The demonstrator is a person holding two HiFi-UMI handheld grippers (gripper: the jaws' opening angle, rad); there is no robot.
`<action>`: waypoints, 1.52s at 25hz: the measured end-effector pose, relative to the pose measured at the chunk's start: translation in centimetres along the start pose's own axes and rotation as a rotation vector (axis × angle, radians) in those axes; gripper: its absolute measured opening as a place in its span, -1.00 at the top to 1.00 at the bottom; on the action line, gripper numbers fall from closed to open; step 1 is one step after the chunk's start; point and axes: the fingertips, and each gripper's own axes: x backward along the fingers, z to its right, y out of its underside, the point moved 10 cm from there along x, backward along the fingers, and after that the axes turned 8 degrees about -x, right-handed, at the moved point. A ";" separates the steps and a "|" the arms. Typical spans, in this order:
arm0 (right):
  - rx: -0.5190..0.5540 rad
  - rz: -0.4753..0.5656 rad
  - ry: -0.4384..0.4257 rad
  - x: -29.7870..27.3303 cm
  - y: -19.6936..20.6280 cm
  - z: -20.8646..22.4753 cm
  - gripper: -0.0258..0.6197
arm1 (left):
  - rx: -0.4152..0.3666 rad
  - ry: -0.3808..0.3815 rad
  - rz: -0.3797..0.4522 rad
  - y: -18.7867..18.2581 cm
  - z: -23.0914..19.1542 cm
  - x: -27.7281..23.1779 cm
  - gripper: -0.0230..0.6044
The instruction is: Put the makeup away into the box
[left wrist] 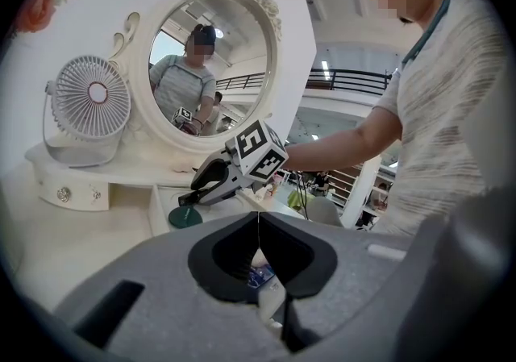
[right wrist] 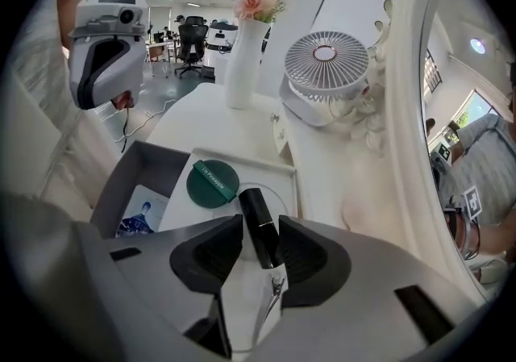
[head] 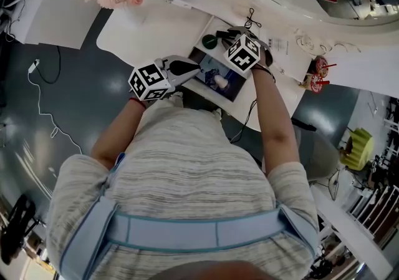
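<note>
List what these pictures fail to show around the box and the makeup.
Black tube between the right hand-held gripper's jaws, right gripper view: no readable print, makeup type unclear.
Green compact, same view: lid print too small.
Box, same view: near part covered by that hand-held gripper's body.
Left gripper view: things below mostly hidden behind its shut jaws.

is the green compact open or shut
shut: the green compact lies flat as one disc, printed lid on top, no mirror or inside showing

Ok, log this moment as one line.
right gripper: shut on black tube, above white tray | green compact: on tray | left gripper: shut, near box
</note>
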 end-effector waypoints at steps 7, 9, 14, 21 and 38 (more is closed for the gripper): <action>0.036 -0.021 -0.008 -0.5 -0.5 0.4 0.54 | 0.002 -0.009 -0.006 0.1 -0.2 0.2 0.88; 0.055 -0.034 -0.002 -0.7 -0.6 0.4 0.54 | 0.001 -0.008 -0.007 0.0 -0.2 0.2 0.88; 0.088 -0.074 0.006 -1.3 -0.6 0.1 0.64 | -0.001 -0.009 -0.008 0.0 -0.2 0.3 0.88; 0.019 -0.048 0.037 -0.6 -0.4 0.0 0.64 | -0.007 -0.008 -0.004 0.0 0.0 0.4 0.88; -0.316 0.137 0.054 4.7 1.1 -4.3 0.64 | -0.041 0.021 -0.008 -0.7 0.7 0.0 0.88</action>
